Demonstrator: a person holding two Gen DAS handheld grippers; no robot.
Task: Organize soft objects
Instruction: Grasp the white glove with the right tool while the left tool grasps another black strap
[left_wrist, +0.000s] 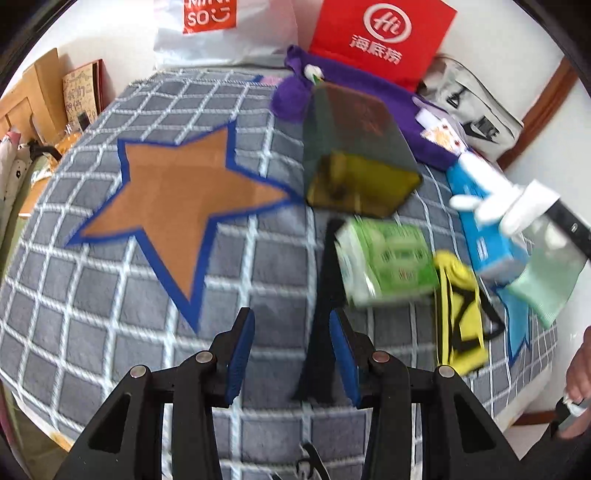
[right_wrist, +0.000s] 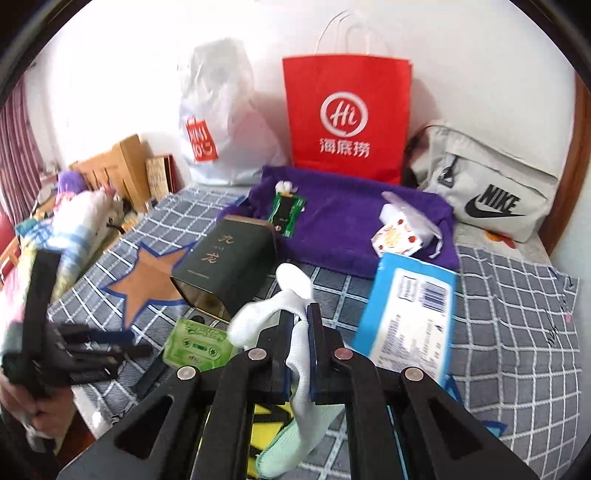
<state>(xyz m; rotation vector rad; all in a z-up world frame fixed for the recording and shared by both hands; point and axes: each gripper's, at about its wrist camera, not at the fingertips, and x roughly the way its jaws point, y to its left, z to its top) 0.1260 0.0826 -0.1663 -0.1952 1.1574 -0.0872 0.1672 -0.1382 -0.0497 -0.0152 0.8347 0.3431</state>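
My right gripper (right_wrist: 299, 310) is shut on a white glove (right_wrist: 291, 295) with a mint-green cuff (right_wrist: 280, 450), which hangs above the checked blanket (right_wrist: 509, 332). In the left wrist view the same glove (left_wrist: 495, 203) dangles at the right edge over a blue packet (left_wrist: 476, 229). My left gripper (left_wrist: 291, 317) hovers open over the blanket (left_wrist: 110, 314), nothing between its blue pads (left_wrist: 240, 350). A black strap (left_wrist: 321, 295) runs beneath its right finger. A purple cloth (right_wrist: 351, 221) lies spread at the back.
A dark green tin (right_wrist: 229, 258) lies on its side mid-blanket, near a green packet (right_wrist: 199, 343) and a yellow bag (left_wrist: 458, 314) with black straps. A red paper bag (right_wrist: 347, 118), white plastic bag (right_wrist: 218, 122) and grey sports bag (right_wrist: 487, 184) stand against the wall.
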